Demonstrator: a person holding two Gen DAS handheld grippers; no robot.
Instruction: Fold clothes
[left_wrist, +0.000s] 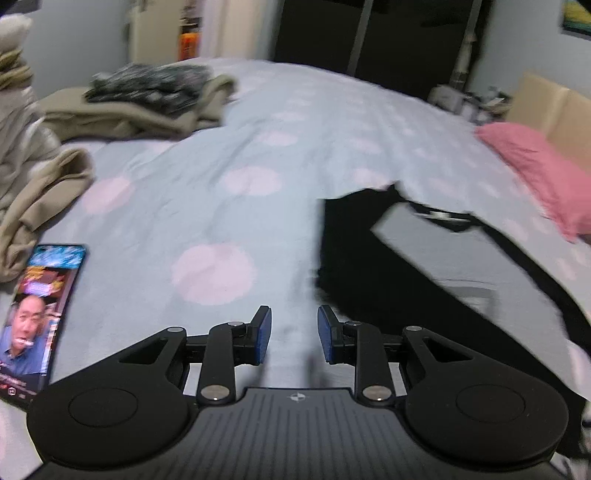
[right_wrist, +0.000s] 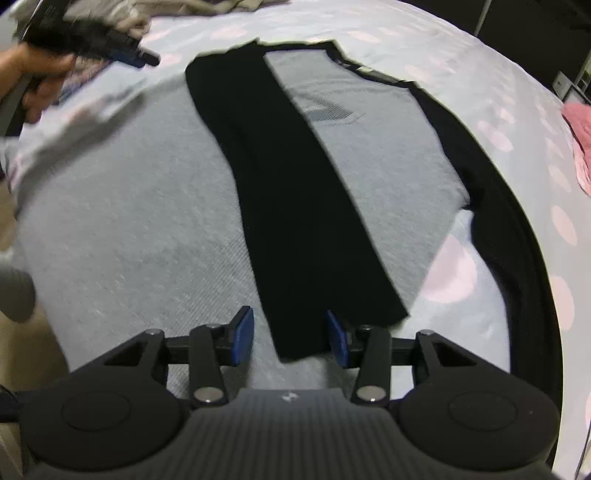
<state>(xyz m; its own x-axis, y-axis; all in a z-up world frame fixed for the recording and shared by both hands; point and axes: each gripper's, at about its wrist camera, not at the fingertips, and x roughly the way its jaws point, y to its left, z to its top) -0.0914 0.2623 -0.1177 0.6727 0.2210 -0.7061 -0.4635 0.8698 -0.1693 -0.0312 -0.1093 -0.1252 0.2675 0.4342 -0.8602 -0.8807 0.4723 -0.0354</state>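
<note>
Right tongs (right_wrist: 290, 339): parted over black sleeve (right_wrist: 295, 206), gripping nothing
Left tongs (left_wrist: 294, 334): parted, empty
Shirt (right_wrist: 122, 206): grey, flat on spotted bed (left_wrist: 295, 122)
Phone (left_wrist: 35, 321): beside left tongs

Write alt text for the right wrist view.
A grey shirt with black sleeves lies flat on a spotted bedspread, one black sleeve folded straight down its middle. The open right gripper hovers at the sleeve's near end, gripping nothing. At upper left, a hand holds the blurred left gripper.
</note>
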